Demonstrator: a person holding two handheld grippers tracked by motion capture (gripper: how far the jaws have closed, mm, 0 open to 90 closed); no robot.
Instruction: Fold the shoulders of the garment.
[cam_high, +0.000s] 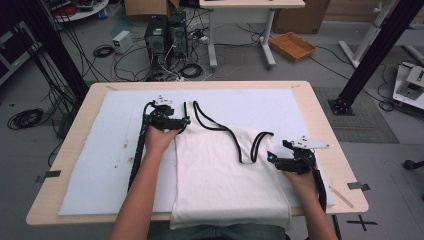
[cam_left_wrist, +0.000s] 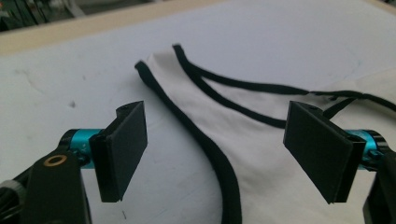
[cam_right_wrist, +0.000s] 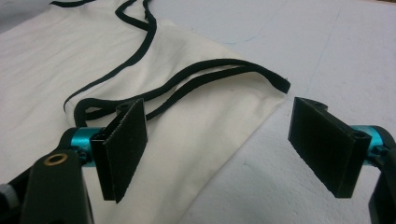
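Tank top, white with black trim, lies flat on the white mat covering the tabletop, right of centre, hem hanging just over the near edge. Long axis runs near edge to far edge; straps point toward the far edge, the left strap reaching farther than the right strap.

Left gripper sits at the garment's far-left corner, jaws spread wide and empty, straddling the black-edged armhole in the left gripper view. Right gripper sits at the right shoulder, jaws also spread, holding nothing; the strap end lies between and just beyond them.

Step looks like pre-grasp for a fold: both tools lined up on the shoulder corners, nothing pinched yet.

Next move probably calls for lowering each jaw pair onto the fabric edge, closing on both layers plus trim, then lifting evenly so the top doesn't skew. Loose straps could slip out of the pinch.
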